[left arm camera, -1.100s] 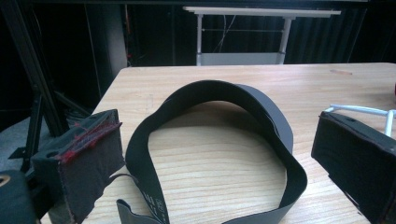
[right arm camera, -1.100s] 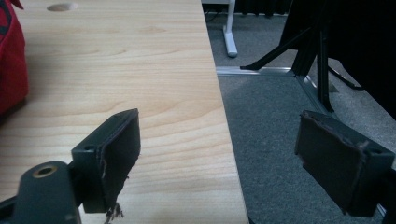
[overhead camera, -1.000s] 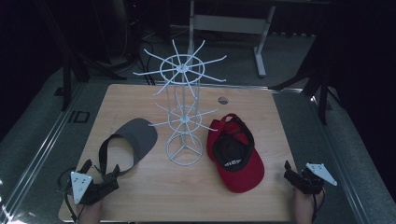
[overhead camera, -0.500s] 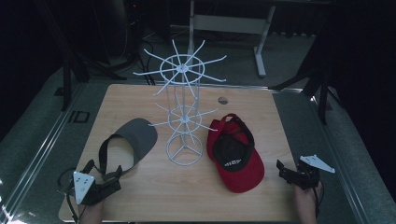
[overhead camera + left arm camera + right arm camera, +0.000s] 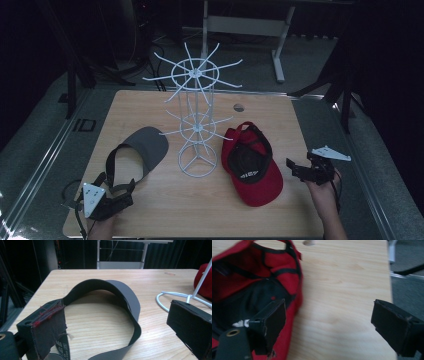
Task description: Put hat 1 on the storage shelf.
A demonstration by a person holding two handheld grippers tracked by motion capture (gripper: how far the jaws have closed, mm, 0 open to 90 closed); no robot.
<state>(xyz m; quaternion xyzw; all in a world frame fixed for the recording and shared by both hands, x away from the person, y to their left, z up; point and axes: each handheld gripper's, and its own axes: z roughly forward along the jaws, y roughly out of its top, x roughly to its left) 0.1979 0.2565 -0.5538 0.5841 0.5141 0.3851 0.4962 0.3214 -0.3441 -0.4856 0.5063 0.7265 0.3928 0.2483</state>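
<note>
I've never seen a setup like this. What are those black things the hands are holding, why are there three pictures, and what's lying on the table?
No robot here: a person holds two hand-held grippers, each with two black jaws. The high view looks down on the wooden table. The left gripper sits near a grey visor; the right gripper sits beside a red cap lying upside down. Between them stands a white wire rack with spokes. The other two pictures come from cameras riding on the grippers, looking along their jaws. The left gripper view shows the visor's band between open jaws; the right gripper view shows the cap by its left jaw. Both grippers are open, holding nothing.
</note>
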